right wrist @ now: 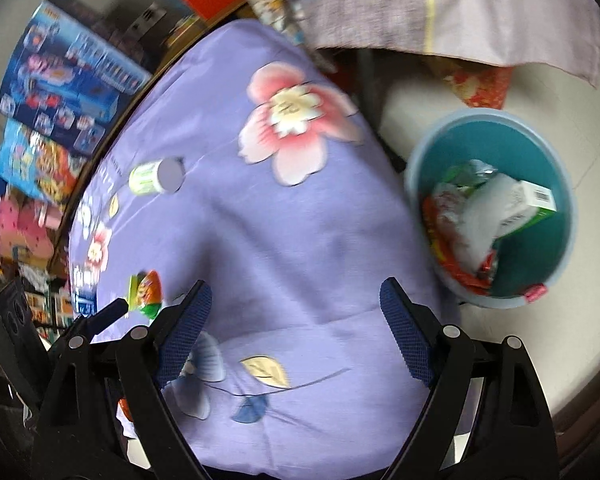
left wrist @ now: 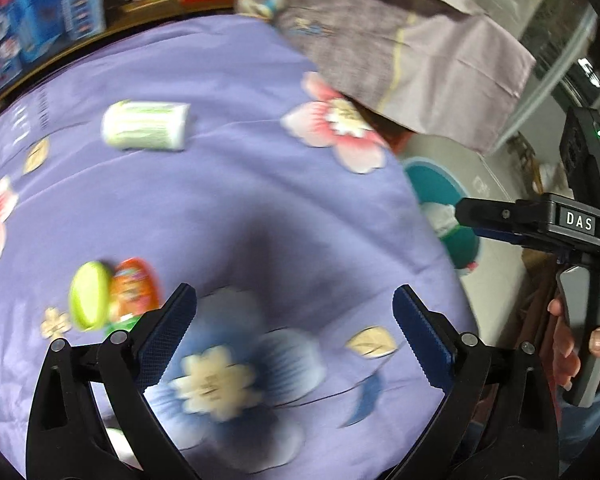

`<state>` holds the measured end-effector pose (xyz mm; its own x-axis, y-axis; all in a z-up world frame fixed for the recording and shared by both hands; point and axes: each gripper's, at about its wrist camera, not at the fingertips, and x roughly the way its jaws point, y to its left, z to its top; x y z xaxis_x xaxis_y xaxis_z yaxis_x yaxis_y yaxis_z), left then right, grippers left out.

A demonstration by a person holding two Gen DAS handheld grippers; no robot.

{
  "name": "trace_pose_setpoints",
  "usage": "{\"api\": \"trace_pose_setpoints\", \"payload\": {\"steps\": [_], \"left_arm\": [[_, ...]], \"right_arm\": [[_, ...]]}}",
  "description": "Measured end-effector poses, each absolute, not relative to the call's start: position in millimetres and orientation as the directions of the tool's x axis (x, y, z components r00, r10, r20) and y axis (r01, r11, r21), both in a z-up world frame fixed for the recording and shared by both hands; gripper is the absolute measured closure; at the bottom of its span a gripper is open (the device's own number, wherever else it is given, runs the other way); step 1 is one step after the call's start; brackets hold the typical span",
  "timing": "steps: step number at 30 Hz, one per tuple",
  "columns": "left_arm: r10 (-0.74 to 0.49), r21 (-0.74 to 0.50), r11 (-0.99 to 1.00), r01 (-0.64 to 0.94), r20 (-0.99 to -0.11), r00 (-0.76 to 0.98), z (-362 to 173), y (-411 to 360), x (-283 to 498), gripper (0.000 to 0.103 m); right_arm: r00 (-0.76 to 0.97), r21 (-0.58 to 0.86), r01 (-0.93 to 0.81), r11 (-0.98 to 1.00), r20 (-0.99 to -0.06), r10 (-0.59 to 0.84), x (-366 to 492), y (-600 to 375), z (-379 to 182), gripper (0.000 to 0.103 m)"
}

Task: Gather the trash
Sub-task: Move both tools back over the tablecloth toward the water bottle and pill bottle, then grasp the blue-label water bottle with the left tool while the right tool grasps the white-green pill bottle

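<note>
Left gripper (left wrist: 294, 338) and right gripper (right wrist: 296, 334): jaws released, empty, over the purple floral bedsheet (right wrist: 284, 240). Teal trash bin (right wrist: 556, 152) stands beyond the sheet's edge; white bottle (left wrist: 146, 125) and orange bottle (left wrist: 134, 290) lie apart.

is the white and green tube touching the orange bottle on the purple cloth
Apart. The left wrist view shows the white and green tube lying well up the purple cloth from the orange bottle, with bare cloth between them.
</note>
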<state>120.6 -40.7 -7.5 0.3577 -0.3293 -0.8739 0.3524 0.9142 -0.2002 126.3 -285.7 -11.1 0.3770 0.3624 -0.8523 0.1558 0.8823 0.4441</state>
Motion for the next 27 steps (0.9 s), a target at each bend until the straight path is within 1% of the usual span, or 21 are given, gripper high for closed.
{"api": "trace_pose_setpoints", "payload": {"steps": [8,9,11,16,23,27], "left_arm": [[-0.245,-0.151,0.957,0.246,-0.877,0.413,-8,54,121,0.004],[-0.237,-0.149,0.961,0.233,-0.877,0.419,-8,66,121,0.004],[-0.222,-0.153,0.97,0.189,-0.875,0.43,-8,95,122,0.004],[-0.195,-0.179,0.981,0.077,-0.869,0.454,-10,164,121,0.004],[-0.159,-0.185,0.983,-0.007,-0.864,0.478,-10,227,114,0.004],[-0.128,-0.163,0.986,-0.032,-0.868,0.479,-12,256,114,0.004]], "right_arm": [[0.308,0.383,0.051,0.922,-0.885,0.35,148,-207,-8,0.021],[0.296,0.374,0.037,0.927,-0.89,0.347,151,-196,-8,0.019],[0.279,0.36,0.01,0.933,-0.897,0.343,156,-177,-8,0.018],[0.228,0.326,-0.06,0.944,-0.916,0.331,165,-124,-10,0.018],[0.183,0.279,-0.154,0.948,-0.935,0.305,176,-59,-11,0.017],[0.184,0.259,-0.197,0.946,-0.938,0.295,181,-31,-10,0.017]]}}
